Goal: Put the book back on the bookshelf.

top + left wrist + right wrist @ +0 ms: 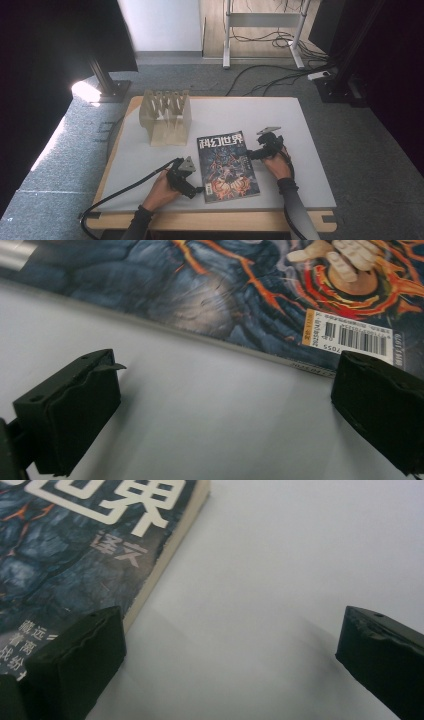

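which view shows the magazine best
The high view: the whole magazine lies flat on the table between both grippers. The left gripper view gives only its barcode corner; the right gripper view only a title corner and page edge.

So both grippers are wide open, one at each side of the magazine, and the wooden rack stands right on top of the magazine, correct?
Not quite. The high view shows the wooden rack standing on the white table behind the magazine, not on it. The rest holds: the left gripper and right gripper flank the magazine with jaws wide apart.
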Demonstrator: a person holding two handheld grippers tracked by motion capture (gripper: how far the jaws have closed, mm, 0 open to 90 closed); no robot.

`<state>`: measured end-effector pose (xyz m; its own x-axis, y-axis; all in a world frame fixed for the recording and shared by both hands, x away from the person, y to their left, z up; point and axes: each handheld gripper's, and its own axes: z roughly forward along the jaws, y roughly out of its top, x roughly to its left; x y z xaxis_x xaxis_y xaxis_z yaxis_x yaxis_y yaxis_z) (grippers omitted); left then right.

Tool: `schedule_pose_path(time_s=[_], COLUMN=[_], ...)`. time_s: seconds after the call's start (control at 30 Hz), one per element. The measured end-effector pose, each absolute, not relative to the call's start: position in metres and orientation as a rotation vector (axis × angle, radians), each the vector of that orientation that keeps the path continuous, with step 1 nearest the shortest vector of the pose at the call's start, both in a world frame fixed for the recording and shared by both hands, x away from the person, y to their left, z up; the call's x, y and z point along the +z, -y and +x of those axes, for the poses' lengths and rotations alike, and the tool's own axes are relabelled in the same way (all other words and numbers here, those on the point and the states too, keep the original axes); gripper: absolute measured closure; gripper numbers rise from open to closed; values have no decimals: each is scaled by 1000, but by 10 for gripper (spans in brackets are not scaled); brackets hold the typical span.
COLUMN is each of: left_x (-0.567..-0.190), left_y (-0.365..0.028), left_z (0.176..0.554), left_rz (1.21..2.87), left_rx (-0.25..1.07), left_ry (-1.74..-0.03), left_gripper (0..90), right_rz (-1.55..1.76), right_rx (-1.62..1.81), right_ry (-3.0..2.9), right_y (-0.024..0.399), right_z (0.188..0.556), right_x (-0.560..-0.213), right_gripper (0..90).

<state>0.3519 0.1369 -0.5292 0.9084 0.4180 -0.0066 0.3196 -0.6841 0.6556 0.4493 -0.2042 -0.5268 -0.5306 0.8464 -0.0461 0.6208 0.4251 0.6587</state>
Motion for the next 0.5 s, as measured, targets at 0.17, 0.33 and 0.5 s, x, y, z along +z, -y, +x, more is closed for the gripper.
schedule_pose_path(time_s=[0.17,0.33,0.5], left_x=[-529,-530,-530], left_y=[-128,-124,-124], left_z=[350,349,349], left_rz=[2389,2387,2384], left_rx=[167,159,160], left_ry=[-478,-463,-464], left_gripper=[0,0,0], right_rz=[1262,1272,1305], right_rx=[828,845,887], right_ry=[-2314,-2309,-2319], right_y=[197,196,203], right_z=[462,467,462], right_x=[-528,-529,-525], right_gripper=[0,0,0])
